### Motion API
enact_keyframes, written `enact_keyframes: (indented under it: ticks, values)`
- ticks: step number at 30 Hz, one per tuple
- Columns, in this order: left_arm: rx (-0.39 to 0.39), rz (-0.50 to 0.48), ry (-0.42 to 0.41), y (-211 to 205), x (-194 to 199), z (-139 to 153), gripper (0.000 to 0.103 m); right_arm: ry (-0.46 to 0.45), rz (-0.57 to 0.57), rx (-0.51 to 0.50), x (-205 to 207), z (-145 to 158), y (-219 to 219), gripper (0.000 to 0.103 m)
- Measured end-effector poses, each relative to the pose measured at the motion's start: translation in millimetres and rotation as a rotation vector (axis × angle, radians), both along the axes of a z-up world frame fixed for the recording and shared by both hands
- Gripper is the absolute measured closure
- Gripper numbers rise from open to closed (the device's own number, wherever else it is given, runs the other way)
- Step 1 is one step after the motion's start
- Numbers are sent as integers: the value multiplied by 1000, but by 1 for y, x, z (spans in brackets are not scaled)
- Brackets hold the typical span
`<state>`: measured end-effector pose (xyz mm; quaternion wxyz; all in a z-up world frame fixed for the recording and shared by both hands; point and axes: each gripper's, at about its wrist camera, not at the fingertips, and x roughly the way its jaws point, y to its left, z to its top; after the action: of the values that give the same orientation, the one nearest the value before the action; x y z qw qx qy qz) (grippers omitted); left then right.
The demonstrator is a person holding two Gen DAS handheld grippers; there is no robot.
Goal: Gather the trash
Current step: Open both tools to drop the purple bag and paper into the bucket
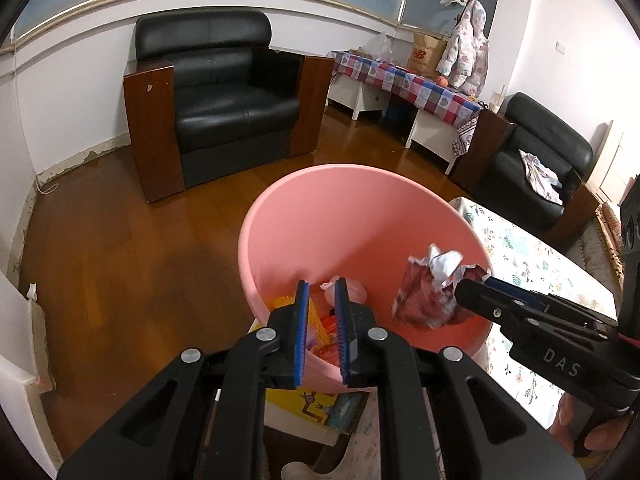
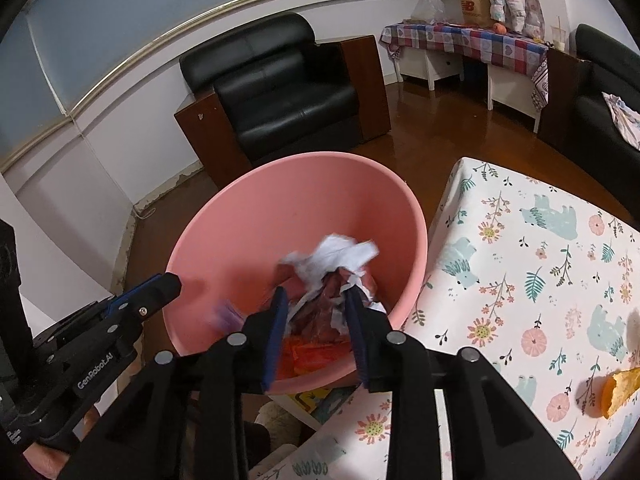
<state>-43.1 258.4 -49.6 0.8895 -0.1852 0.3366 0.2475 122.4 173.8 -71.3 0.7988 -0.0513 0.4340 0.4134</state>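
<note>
A pink plastic bin (image 1: 320, 220) stands beside the table; it also shows in the right wrist view (image 2: 256, 216). Orange and yellow wrappers (image 1: 320, 328) and a pale crumpled piece (image 1: 352, 290) lie inside. My left gripper (image 1: 322, 294) is open and empty over the bin's near rim. My right gripper (image 2: 314, 300) is over the bin with its jaws apart; a crumpled red and white wrapper (image 2: 332, 264) sits between and just past the fingertips, blurred. The same wrapper shows in the left wrist view (image 1: 430, 288) at the right gripper's tip (image 1: 466, 286). An orange peel (image 2: 618, 392) lies on the table.
The table has a floral cloth (image 2: 540, 260) to the right of the bin. A black armchair (image 1: 224, 92) stands behind on the wooden floor. A checked-cloth side table (image 1: 408, 80) and a second black chair (image 1: 536, 160) are at the back right.
</note>
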Motion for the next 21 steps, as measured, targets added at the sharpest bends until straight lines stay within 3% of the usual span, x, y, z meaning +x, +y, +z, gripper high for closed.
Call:
enact_keyframes:
  ticks: [4, 12, 16, 21]
  values:
    - [-5, 1, -6, 1, 0, 1, 57, -10, 2, 6, -1, 3, -3, 70]
    - [3, -11, -20, -3, -1, 7, 57, -24, -1, 29, -5, 13, -18, 69]
    - [13, -23, -29, -9, -2, 12, 57, -33, -3, 47, -11, 20, -29, 59]
    - [25, -41, -44, -20, -2, 22, 57, -57, -2, 62, -20, 31, -44, 56]
